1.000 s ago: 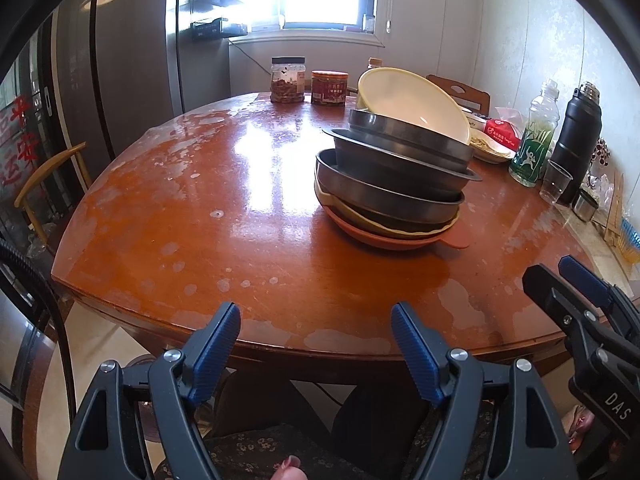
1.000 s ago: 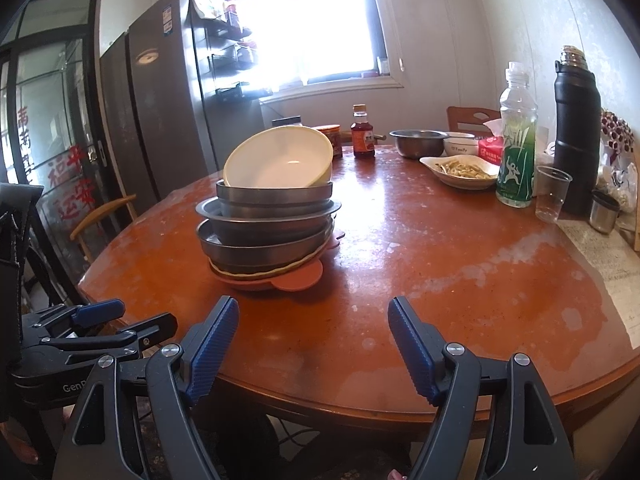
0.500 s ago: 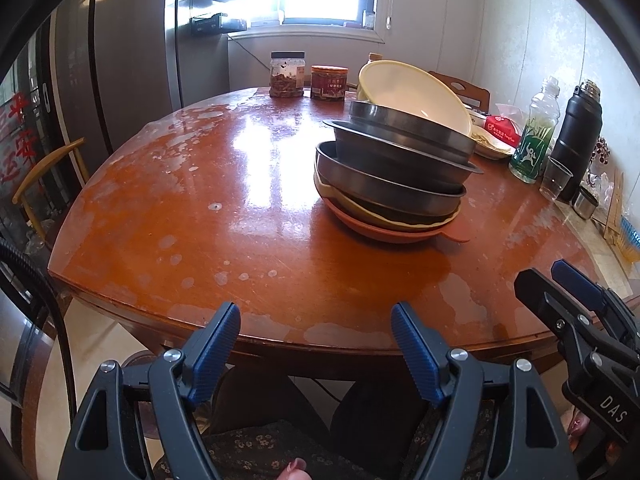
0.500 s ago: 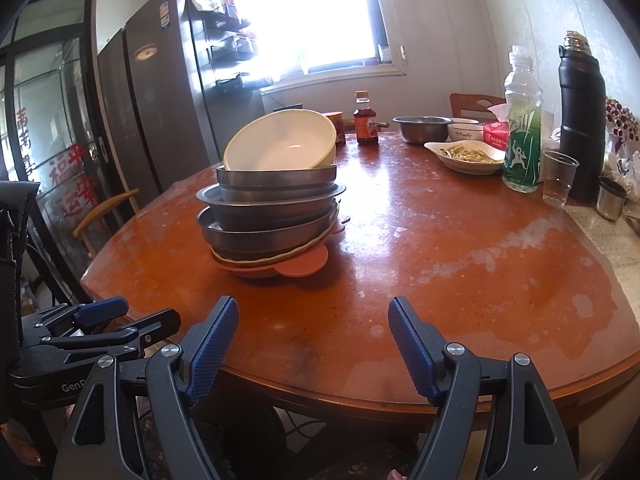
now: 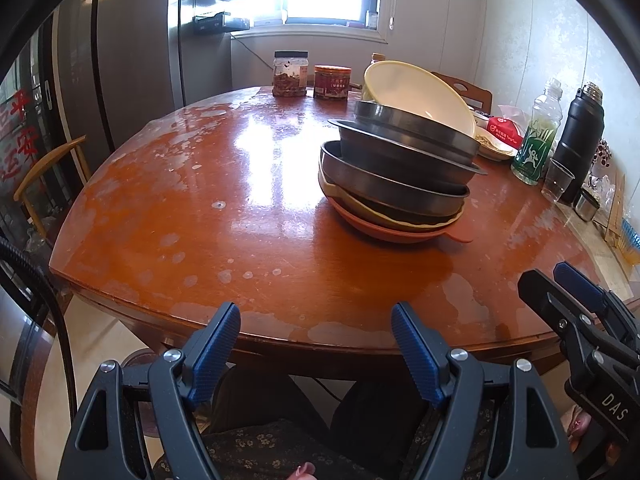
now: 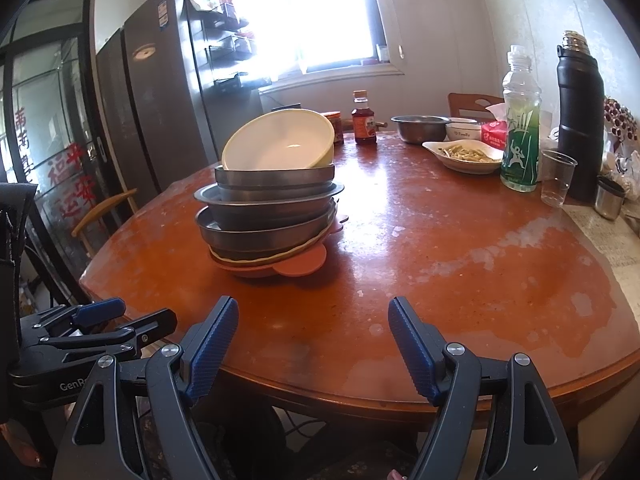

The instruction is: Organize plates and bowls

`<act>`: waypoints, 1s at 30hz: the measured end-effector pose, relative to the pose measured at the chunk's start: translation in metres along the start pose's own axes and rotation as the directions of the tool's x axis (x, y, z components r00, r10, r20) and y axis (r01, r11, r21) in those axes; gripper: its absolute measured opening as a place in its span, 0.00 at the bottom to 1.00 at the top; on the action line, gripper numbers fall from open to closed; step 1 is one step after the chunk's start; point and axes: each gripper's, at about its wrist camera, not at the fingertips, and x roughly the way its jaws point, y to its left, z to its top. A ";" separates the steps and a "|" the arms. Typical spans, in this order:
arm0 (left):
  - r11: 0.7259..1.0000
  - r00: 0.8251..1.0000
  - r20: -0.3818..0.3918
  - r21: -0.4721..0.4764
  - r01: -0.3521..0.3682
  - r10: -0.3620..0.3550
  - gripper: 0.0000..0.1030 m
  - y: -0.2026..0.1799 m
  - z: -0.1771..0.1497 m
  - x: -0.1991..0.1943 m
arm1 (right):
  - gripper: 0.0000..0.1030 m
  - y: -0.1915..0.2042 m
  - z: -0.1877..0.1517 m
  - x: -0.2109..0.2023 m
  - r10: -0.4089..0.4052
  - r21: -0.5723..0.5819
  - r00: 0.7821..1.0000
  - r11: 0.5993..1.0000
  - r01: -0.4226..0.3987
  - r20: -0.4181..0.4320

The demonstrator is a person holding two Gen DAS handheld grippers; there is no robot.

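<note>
A stack point(image 5: 400, 176) of metal pans is seen on the counter point(image 5: 224, 240), a cream bowl point(image 6: 280, 142) tilted on top. Both the left hand-held gripper point(image 5: 316, 340) and the right hand-held gripper point(image 6: 312, 338) are held apart and empty at the counter's 6 o'clock edge, well short of the stack.

The stacked metal pans point(image 6: 268, 204) are hiding most of the yellow plate point(image 6: 276, 258) and orange plate point(image 6: 300, 268) beneath them. In the left wrist view, the stack is covering part of the food dish point(image 5: 494, 148). The window point(image 6: 320, 20) glare is washing out everything outside.
</note>
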 end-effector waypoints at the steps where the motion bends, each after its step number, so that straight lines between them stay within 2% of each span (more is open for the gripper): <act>1: 1.000 1.000 0.000 0.000 0.001 -0.001 0.75 0.000 0.000 0.000 | 0.76 0.000 0.000 0.000 0.001 0.000 1.000 1.000 -0.001 -0.001; 30: 1.000 1.000 -0.001 -0.008 -0.009 0.009 0.75 0.002 0.000 0.001 | 0.76 -0.003 -0.002 0.001 0.001 0.012 1.000 1.000 -0.001 -0.007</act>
